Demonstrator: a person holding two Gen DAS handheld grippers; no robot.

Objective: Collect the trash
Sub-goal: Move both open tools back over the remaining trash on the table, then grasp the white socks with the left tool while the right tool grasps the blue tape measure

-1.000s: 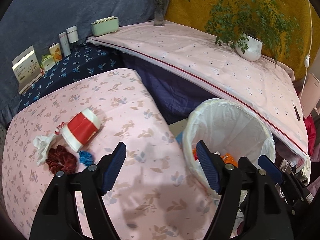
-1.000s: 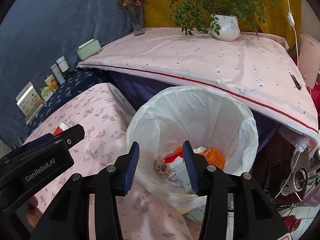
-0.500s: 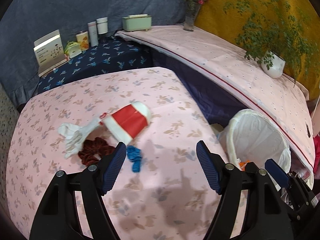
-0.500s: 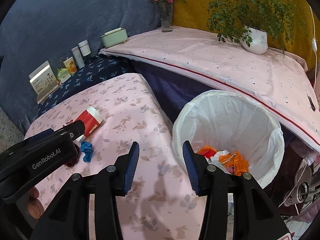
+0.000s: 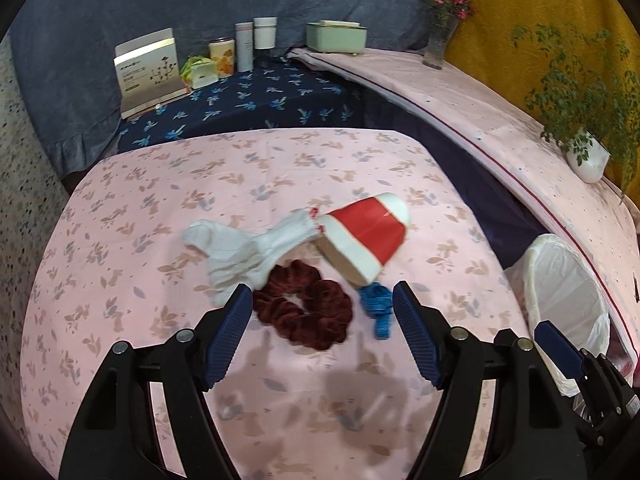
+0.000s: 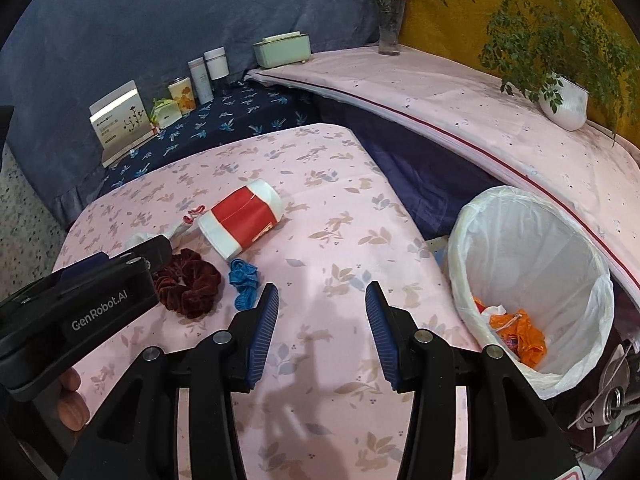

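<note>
**Inspector A:** Both views are swinging away from the lined bin [image 6: 532, 280] and back over the pink floral counter [image 5: 160, 208]. A second ago the right gripper [image 6: 322, 320] was hanging over the bin's mouth; now it is sitting over bare cloth with the bin off to its right. The left gripper [image 5: 322, 320] is now framing the remaining litter.

**Inspector B:** Gripper states?

**Inspector A:** Both are standing spread and empty. The left is the wider; the right is holding a narrower gap, with nothing between its pads.

**Inspector B:** Where is the trash lying?

**Inspector A:** All clustered around the red-and-white paper cup [image 5: 366, 234], which is lying on its side. The white glove [image 5: 244, 252] is touching the cup's left end. The dark red scrunchie [image 5: 306, 310] is lying just in front of the cup, and the blue scrap [image 5: 378, 306] is touching the cup's near rim.

**Inspector B:** Handling?

**Inspector A:** I am judging everything light. The cup is looking thin-walled and crushable, likely to roll; taking it across the middle of its body seems best. The glove and scrunchie are soft and will bunch, so a pinch on the thickest fold should be holding. The blue scrap is small and flat, needing a low, close pinch.
</note>
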